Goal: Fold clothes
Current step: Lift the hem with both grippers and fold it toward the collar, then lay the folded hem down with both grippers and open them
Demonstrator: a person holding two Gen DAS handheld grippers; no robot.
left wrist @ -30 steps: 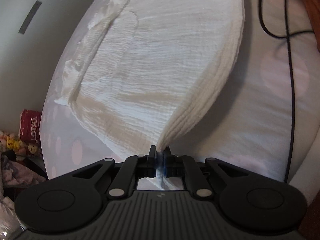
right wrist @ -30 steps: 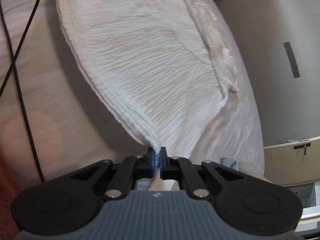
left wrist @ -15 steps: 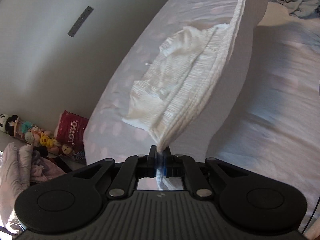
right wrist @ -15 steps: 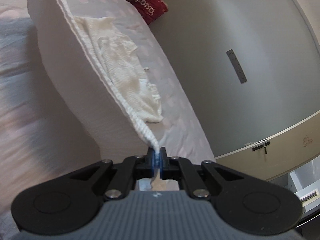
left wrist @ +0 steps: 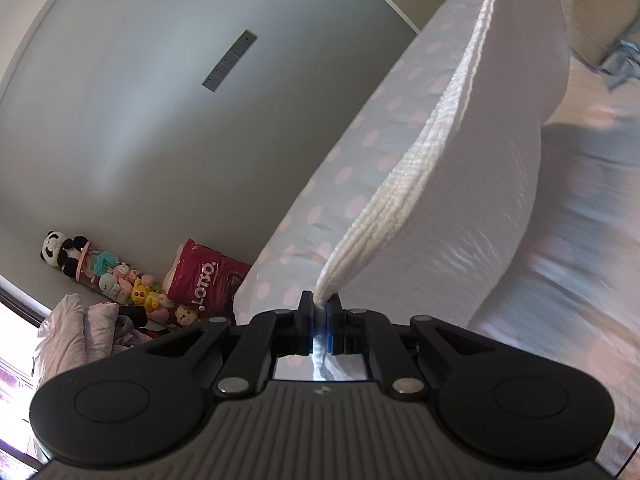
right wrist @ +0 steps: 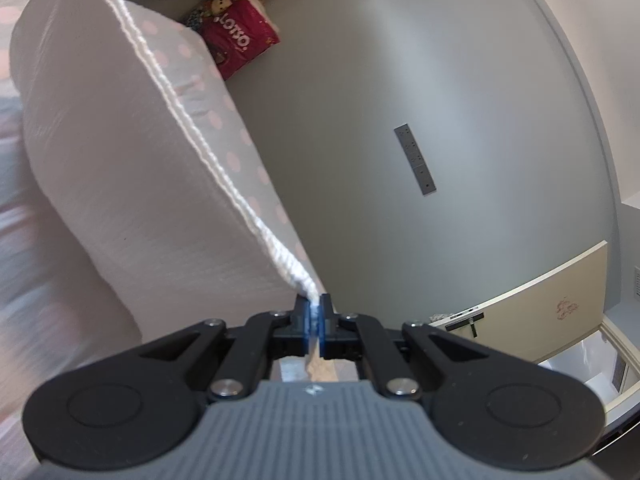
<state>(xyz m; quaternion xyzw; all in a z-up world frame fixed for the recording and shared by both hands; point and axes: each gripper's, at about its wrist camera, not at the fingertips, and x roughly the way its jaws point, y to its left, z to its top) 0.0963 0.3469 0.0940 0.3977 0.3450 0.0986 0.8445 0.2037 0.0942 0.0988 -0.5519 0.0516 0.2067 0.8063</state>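
Note:
A white crinkled garment (left wrist: 472, 184) hangs stretched in the air above the bed. My left gripper (left wrist: 319, 300) is shut on one corner of its ribbed upper edge. From there the edge runs up and away toward the top right of the left wrist view. In the right wrist view the same garment (right wrist: 120, 168) hangs to the left, and my right gripper (right wrist: 316, 303) is shut on its other corner. The garment's lower part drops out of sight behind its own fold.
Under the garment lies a bed with a pink-dotted sheet (left wrist: 352, 168). The grey floor (left wrist: 140, 100) lies beside it. A red LOTSO bag (left wrist: 204, 274) and several plush toys (left wrist: 116, 276) sit on it. A cream cabinet (right wrist: 552, 312) stands at the right.
Both grippers have risen and carried the garment off the bed. It lay flat on the sheet before and now hangs as a taut vertical sheet between them.

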